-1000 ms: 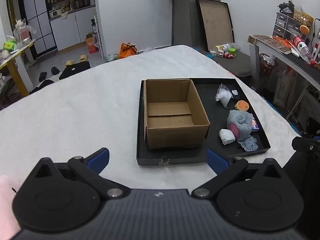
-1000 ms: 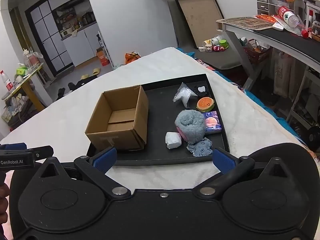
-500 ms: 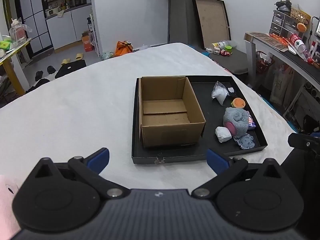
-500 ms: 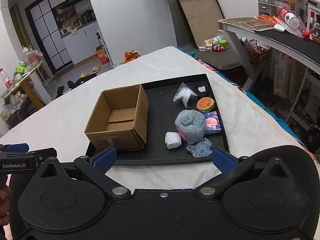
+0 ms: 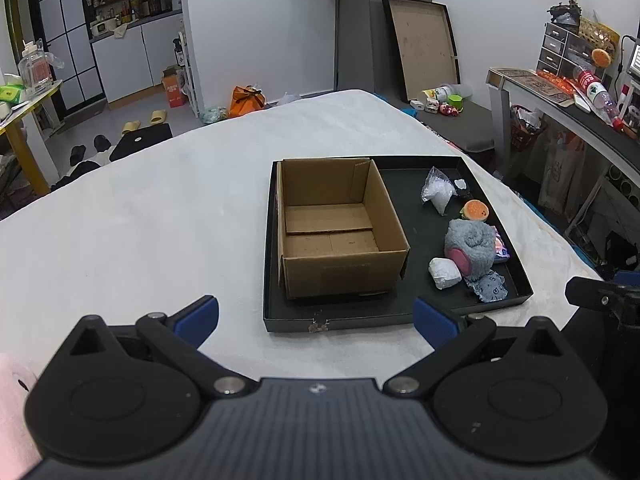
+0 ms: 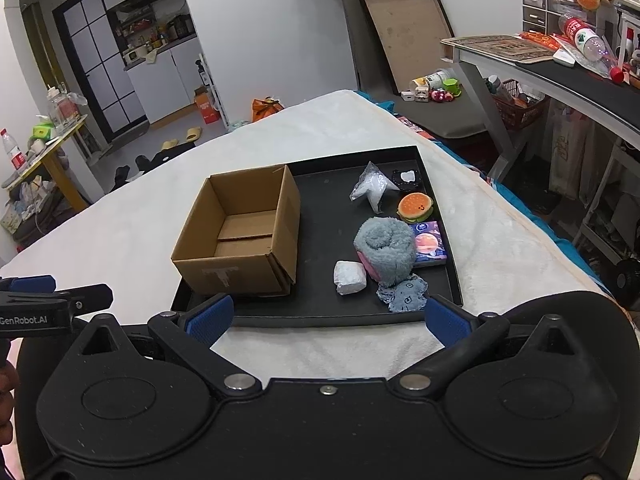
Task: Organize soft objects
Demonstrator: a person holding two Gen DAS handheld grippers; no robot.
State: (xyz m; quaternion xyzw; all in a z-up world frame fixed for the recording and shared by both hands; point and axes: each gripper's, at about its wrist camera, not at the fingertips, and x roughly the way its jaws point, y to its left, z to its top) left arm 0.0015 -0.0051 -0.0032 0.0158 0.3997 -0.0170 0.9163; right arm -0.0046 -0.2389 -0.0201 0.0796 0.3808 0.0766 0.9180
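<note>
Your soft things lie in the right half of the black tray [image 6: 450,280], six in all: one grey rolled towel [image 6: 386,250] with a pink underside, one white wad [image 6: 350,277] touching it toward the near edge, one grey patterned cloth [image 6: 404,298] flat at the tray's near right corner, one burger toy [image 6: 416,207] by the right edge, one clear bag [image 6: 372,189] toward the far edge, and one small black-and-white piece [image 6: 406,179] in the far right corner. One tissue pack [image 6: 430,244] lies flat between the towel and the right rim. The towel's roll runs roughly from far edge to near edge, its curled end facing up and away from you.

One open cardboard box [image 5: 336,228] fills the tray's left half, empty, its long side along the tray's left rim. The tray sits on the white blanket [image 5: 140,216].

Your left gripper [image 5: 316,320] hangs over the blanket just short of the tray's near edge, fingers spread wide, holding nothing. Your right gripper [image 6: 326,316] is likewise wide open and empty at the near edge.
</note>
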